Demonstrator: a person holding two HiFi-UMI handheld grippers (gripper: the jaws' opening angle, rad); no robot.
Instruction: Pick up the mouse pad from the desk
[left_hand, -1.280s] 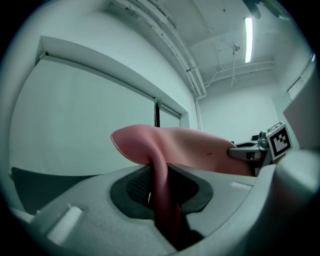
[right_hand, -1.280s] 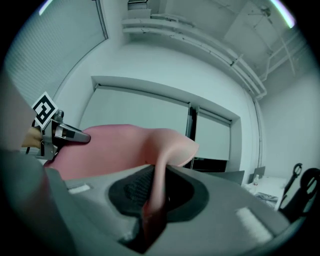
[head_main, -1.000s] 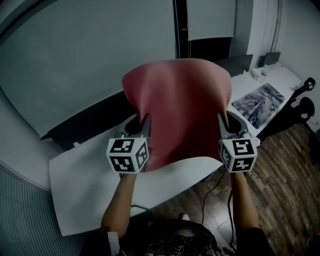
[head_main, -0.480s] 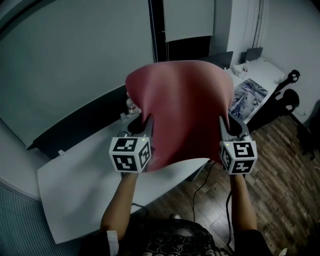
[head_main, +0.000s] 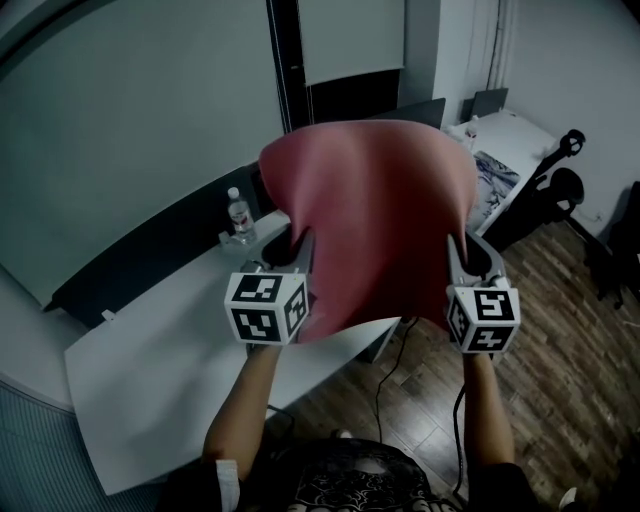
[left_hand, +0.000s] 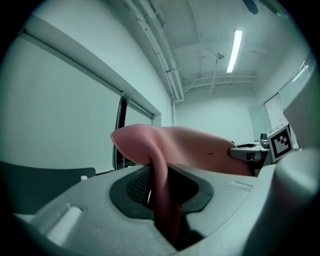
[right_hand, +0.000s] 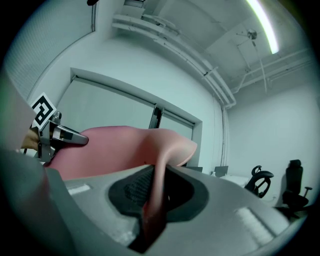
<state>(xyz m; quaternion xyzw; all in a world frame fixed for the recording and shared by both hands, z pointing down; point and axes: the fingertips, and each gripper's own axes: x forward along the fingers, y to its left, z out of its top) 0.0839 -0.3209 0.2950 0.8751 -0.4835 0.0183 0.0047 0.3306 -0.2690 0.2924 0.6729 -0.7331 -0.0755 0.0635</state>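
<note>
A large pink mouse pad (head_main: 375, 215) hangs in the air between both grippers, lifted off the white desk (head_main: 170, 370) and bowed upward in the middle. My left gripper (head_main: 300, 250) is shut on its left edge, and my right gripper (head_main: 455, 250) is shut on its right edge. In the left gripper view the pad (left_hand: 165, 175) runs pinched between the black pads, and the right gripper (left_hand: 250, 154) shows across it. In the right gripper view the pad (right_hand: 157, 180) is likewise clamped, with the left gripper (right_hand: 60, 135) at the far side.
A water bottle (head_main: 238, 215) stands on the desk by a dark partition (head_main: 150, 250). A second white desk (head_main: 510, 135) with a printed mat (head_main: 492, 175) lies at the right. Black office chairs (head_main: 560, 185) stand on the wooden floor (head_main: 560, 370). A cable (head_main: 385, 390) hangs under the desk.
Both grippers have swung to the right with the pad still held. The desk and patterned mat slid left and up in view, and the water bottle has come into sight.
</note>
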